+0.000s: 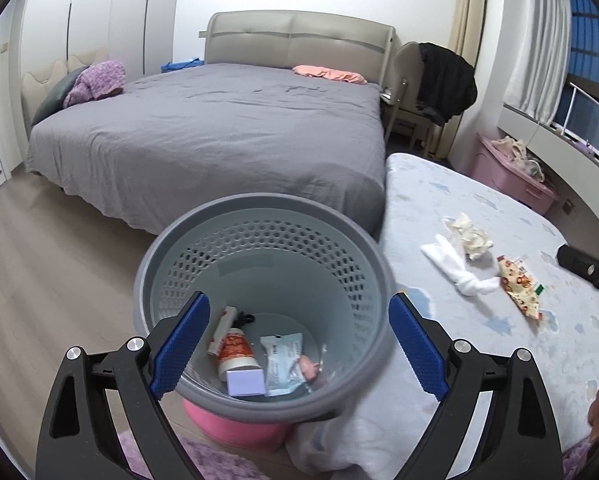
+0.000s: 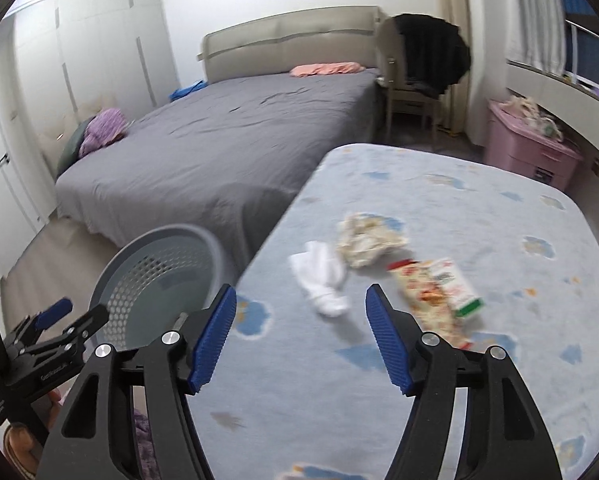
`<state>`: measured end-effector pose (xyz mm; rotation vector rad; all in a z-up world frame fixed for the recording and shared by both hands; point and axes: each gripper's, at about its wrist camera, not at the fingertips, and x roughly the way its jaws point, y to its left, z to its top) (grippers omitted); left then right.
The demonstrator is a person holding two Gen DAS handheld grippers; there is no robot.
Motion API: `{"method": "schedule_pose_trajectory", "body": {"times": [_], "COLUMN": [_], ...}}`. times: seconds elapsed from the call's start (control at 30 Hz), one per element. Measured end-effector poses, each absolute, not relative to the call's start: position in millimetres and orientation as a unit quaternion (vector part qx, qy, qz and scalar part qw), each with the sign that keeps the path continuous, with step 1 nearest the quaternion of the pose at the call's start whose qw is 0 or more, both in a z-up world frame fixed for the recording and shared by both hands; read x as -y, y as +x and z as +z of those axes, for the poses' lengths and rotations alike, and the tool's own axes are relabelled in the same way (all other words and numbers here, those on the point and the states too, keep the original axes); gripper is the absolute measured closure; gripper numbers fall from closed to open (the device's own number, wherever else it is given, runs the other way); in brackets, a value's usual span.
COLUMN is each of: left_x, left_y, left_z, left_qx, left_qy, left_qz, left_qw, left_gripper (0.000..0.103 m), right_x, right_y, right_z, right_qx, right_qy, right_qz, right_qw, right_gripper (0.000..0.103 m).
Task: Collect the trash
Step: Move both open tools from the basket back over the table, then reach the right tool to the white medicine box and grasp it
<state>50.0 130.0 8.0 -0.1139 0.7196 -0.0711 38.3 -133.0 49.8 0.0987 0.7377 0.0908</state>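
The left gripper (image 1: pixel 299 344) stands wide open, holding nothing, its blue ribbed pads either side of the round grey plastic waste basket with a perforated wall (image 1: pixel 363 264), which sits just off the left edge of the small bed. Inside the basket lie a red-and-white tube (image 1: pixel 235 350), a pale lilac box (image 1: pixel 245 382) and a light blue wrapper (image 1: pixel 283 360). Beneath the basket shows a pink round stool (image 1: pixel 235 424).

The right gripper (image 2: pixel 301 334) is likewise spread open and empty, above the near part of the small bed with its pale blue cloud-patterned cover (image 2: pixel 499 208). Just beyond its fingertips, near the middle of the cover, lies a white knotted tissue (image 2: pixel 323 280). Beside that, further in, is a crumpled cream paper wad (image 2: pixel 365 240), and to the right a flattened red-and-yellow printed snack packet (image 2: pixel 435 292), apart from the tissue. None of these three touches a gripper.

Farther off, across a narrow gap, stands the large bed with a grey sheet (image 1: pixel 219 132) and a beige padded headboard (image 1: pixel 299 40). A pink cloth (image 1: pixel 329 74) lies near its head and a purple knitted blanket (image 1: pixel 97 82) at its left edge. A chair draped with a black garment (image 1: pixel 443 80) stands by the head, and a pink plastic storage box (image 1: pixel 511 172) beyond the small bed's far edge.
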Motion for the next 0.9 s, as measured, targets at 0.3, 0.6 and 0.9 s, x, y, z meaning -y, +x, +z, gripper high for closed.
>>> {"method": "schedule_pose_trajectory", "body": {"times": [0.3, 0.6, 0.9], "left_x": [-75.7, -12.6, 36.0], "left_y": [43.8, 41.1, 61.8], "left_z": [19.7, 32.8, 25.1], "left_qx": [-0.363, -0.377, -0.394], "left_qy": [-0.047, -0.032, -0.027], "left_qz": [-0.054, -0.052, -0.041], "left_qw": [0.929, 0.924, 0.918], "left_gripper": [0.014, 0.013, 0.013], "right_x": [209.3, 267.5, 285.0], "right_y": [33.3, 51.6, 92.6], "right_z": [69.3, 47.1, 0.1], "right_qx": [-0.364, -0.385, -0.421], "right_qy": [0.038, 0.032, 0.022], "right_qz": [0.001, 0.028, 0.051], "right_qw": [0.931, 0.922, 0.906], "right_gripper": [0.035, 0.035, 0.035]}}
